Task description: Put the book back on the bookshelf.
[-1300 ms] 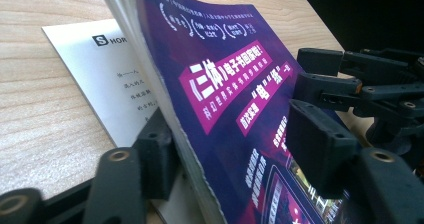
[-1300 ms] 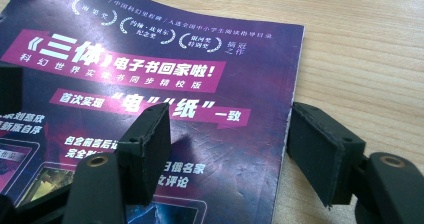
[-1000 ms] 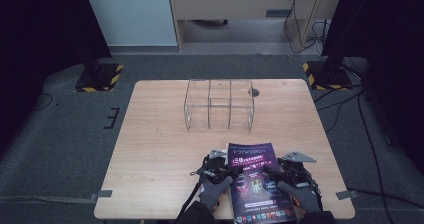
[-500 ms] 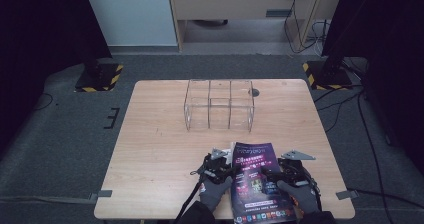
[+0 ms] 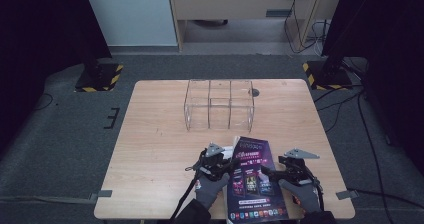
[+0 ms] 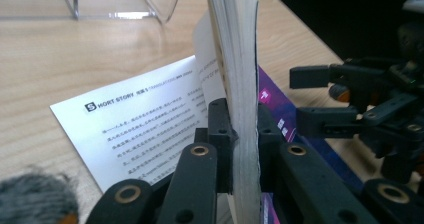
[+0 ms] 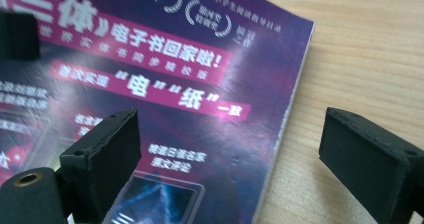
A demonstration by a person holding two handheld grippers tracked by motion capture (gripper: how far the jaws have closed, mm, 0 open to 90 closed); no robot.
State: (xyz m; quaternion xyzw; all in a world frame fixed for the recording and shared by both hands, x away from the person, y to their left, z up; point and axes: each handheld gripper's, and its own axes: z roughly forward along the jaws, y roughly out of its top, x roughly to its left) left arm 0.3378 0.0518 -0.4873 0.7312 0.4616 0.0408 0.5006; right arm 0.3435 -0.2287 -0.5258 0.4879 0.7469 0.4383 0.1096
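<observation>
Your left gripper (image 6: 235, 149) sits at the near edge of the wooden table (image 5: 150, 134), and its two black jaws are closed narrowly on a thick block of pages of a magazine (image 5: 252, 179). Seen along those jaws in the left gripper view, the clamped page block (image 6: 240, 84) stands upright on its edge between them, rising straight up from the jaw tips. To the left of the jaws one loose white page (image 6: 145, 129) with black printed text lies flat on the wood, so the grip seems meant to lift most of the magazine while that page stays down. Beyond the jaws and to their left stands a clear plastic divided box (image 5: 219, 104), well apart from the magazine; it looks empty. To the right of the left jaws, the purple cover (image 6: 272, 104) slopes down toward your right gripper (image 5: 274, 173). In the right gripper view, those jaws stand wide open, holding nothing. The left jaw hangs over the purple cover with its pink and white lettering, the right jaw over bare wood, and the magazine's right edge (image 7: 287, 129) runs through the gap between them. That straddle appears placed to take or steady this free edge, though whether either jaw touches the cover cannot be told.
</observation>
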